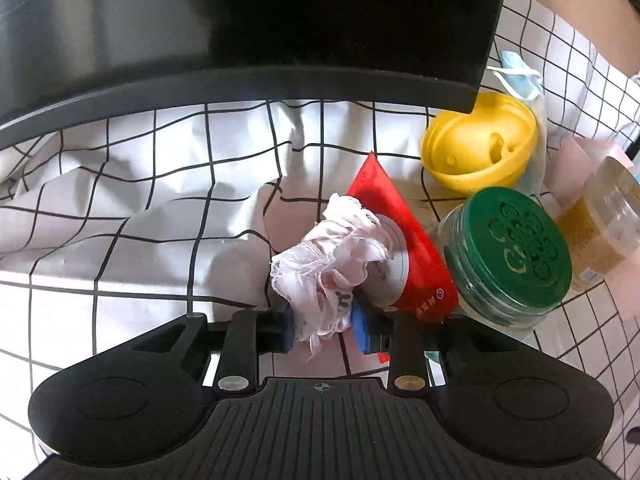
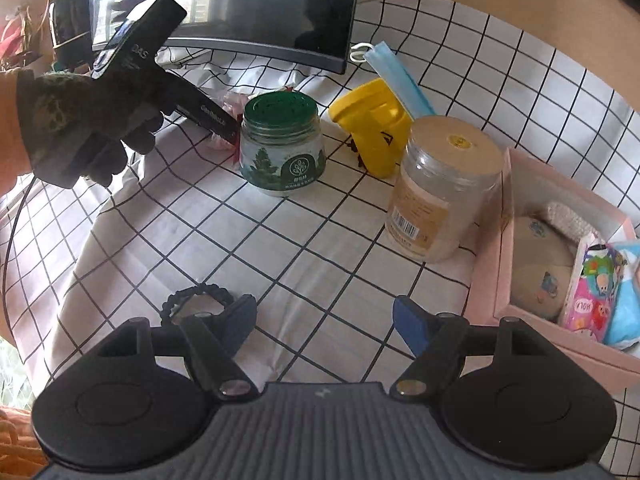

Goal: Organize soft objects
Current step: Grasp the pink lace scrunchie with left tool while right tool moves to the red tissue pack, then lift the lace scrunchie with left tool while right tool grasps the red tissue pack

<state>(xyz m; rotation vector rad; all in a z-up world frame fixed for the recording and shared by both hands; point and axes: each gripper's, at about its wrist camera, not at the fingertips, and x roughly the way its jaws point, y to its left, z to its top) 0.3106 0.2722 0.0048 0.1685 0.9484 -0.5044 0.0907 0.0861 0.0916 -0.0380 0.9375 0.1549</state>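
Note:
My left gripper [image 1: 322, 330] is shut on a crumpled pink lace cloth [image 1: 332, 260], just above the checked tablecloth, beside a red packet [image 1: 404, 232]. In the right wrist view the left gripper's body [image 2: 160, 92] is held by a gloved hand behind the green-lidded jar [image 2: 282, 148], and a bit of the pink cloth [image 2: 234, 102] shows there. My right gripper [image 2: 324, 322] is open and empty above the cloth. A pink box [image 2: 500, 248] at the right holds soft items: a beige plush [image 2: 540, 264], a colourful pack [image 2: 592, 296] and a blue pack [image 2: 626, 308]. A blue face mask [image 2: 396, 76] lies on the yellow lid.
A yellow lid [image 1: 480, 144] and the green-lidded jar [image 1: 508, 252] stand right of the left gripper. A clear jar with a tan lid [image 2: 444, 188] stands next to the box. A monitor [image 2: 240, 4] rises at the back. A black hair tie [image 2: 196, 300] lies near my right gripper.

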